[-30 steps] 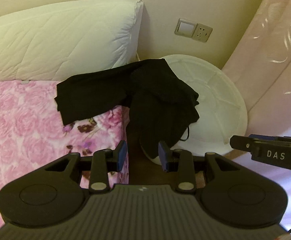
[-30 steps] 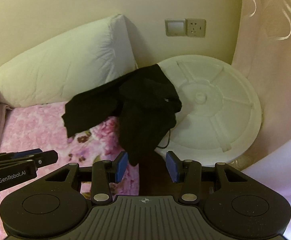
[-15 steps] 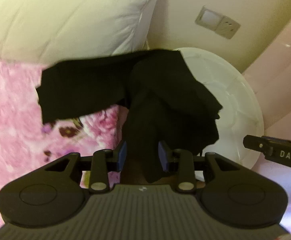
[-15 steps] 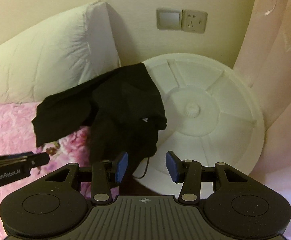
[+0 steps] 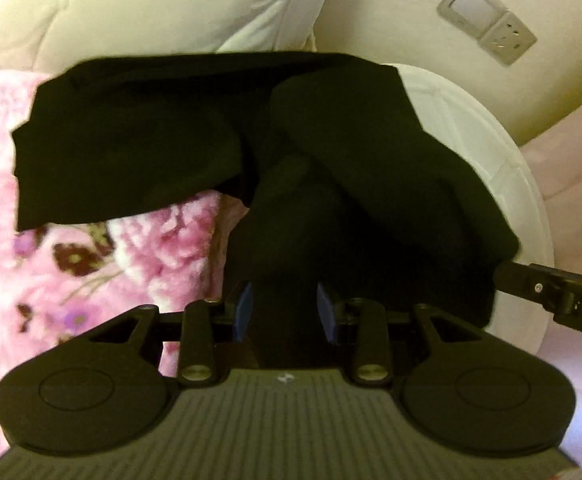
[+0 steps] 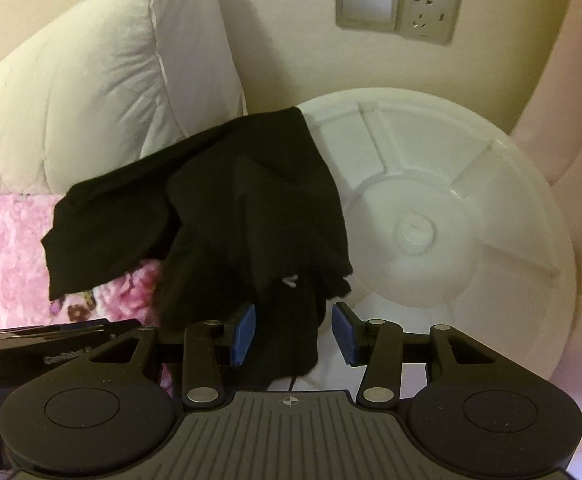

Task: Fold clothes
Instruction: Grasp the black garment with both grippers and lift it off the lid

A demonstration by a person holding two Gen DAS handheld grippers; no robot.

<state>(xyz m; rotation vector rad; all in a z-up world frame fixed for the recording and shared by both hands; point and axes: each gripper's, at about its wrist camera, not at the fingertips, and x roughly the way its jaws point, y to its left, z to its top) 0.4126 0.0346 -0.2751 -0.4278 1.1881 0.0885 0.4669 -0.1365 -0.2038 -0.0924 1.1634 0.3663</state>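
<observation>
Over the last second both grippers closed in on the black garment (image 5: 219,144), which lay draped from the pink floral bedspread (image 5: 91,264) over onto the white round lid (image 6: 451,216). The left gripper (image 5: 285,308) and right gripper (image 6: 294,334) each had jaws apart, with hanging cloth apparently between them. Blur hid any contact, so the pick-up before folding looked imminent, not made.

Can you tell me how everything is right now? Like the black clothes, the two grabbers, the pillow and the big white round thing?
black garment: crumpled, unfolded, draped from bed onto the lid.
left gripper: open, fingers either side of hanging cloth.
right gripper: open, cloth hanging between its fingers.
white pillow: leaning against the wall.
round white lid: partly covered by the garment.
pink floral blanket: spread on the bed.
</observation>
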